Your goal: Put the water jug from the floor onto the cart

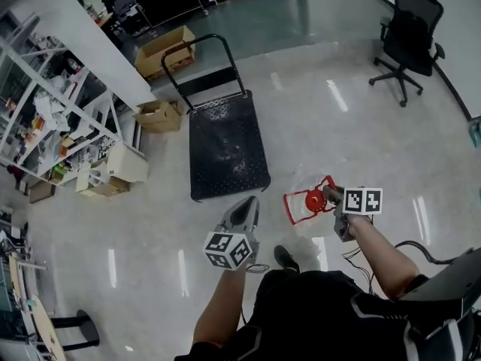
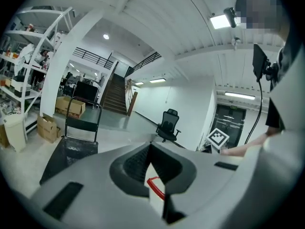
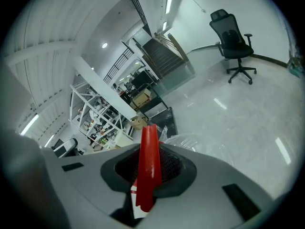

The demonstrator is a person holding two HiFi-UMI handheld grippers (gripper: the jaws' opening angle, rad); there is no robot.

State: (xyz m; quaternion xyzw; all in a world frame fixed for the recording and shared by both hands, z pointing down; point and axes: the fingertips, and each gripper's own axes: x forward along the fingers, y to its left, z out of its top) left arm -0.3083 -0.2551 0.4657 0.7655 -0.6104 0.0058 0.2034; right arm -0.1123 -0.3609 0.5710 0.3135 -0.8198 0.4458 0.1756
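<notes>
1. Right gripper (image 1: 331, 195), clenched on the red handle (image 3: 148, 166): the water jug (image 1: 313, 201) hangs clear of the floor, lower right of centre; a thin hold may let it swing or slip.
2. Left gripper (image 1: 246, 207), closed and empty beside it: you carry without support.
3. Cart (image 1: 225, 145), centre frame: land near an edge and it may roll.

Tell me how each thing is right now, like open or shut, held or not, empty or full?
cart: deck bare, handle upright.
water jug: held by its red handle, not on the cart.
right gripper: shut on the red handle.
left gripper: shut, empty.
office chair: upright, nobody in it.
cardboard box: flaps open.
</notes>
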